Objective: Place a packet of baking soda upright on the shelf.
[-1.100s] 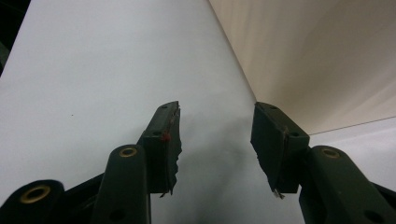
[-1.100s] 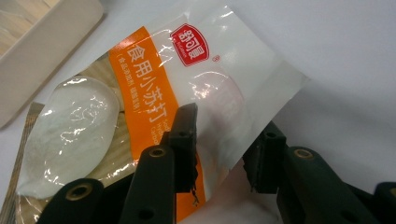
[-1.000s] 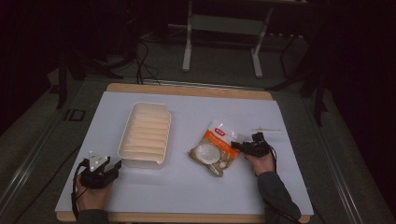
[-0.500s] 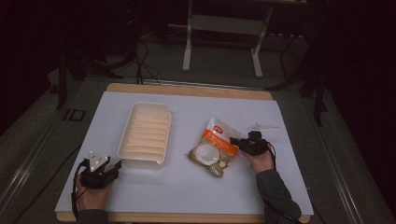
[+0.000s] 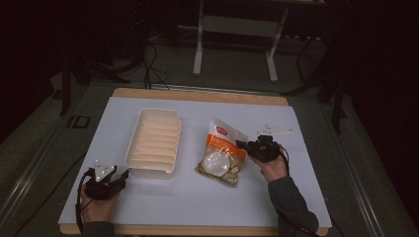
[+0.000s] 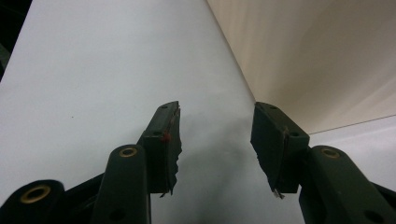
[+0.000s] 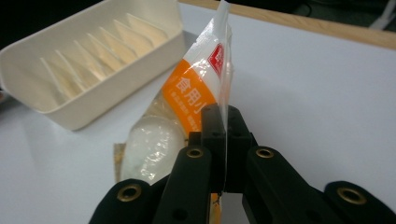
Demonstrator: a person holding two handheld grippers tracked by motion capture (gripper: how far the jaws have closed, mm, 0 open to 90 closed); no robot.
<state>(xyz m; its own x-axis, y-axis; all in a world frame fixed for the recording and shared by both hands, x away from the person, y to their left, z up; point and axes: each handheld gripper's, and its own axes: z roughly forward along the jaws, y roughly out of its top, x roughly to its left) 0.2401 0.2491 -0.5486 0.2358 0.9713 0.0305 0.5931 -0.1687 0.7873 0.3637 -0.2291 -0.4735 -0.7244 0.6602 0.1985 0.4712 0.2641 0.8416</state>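
A clear plastic bag (image 5: 221, 153) with an orange and red label and pale round food inside lies at the middle of the white table. My right gripper (image 5: 242, 144) is shut on the bag's right edge; in the right gripper view the bag (image 7: 196, 93) stands up from between the closed jaws. A cream ribbed tray (image 5: 154, 141) sits left of the bag, also seen as the tray (image 7: 84, 60). My left gripper (image 5: 121, 174) rests near the tray's front left corner, open and holding nothing; its fingertips (image 6: 168, 135) are spread beside the tray wall (image 6: 317, 60).
The white table sheet (image 5: 276, 197) lies on a wooden board whose edge (image 5: 197, 95) shows at the back. A small white object (image 5: 274, 131) lies just behind my right hand. Dark floor, cables and a metal stand lie beyond the table.
My right gripper has drawn the bag's edge slightly left and toward the front, and the bag has shifted with it. The left gripper has stayed put.
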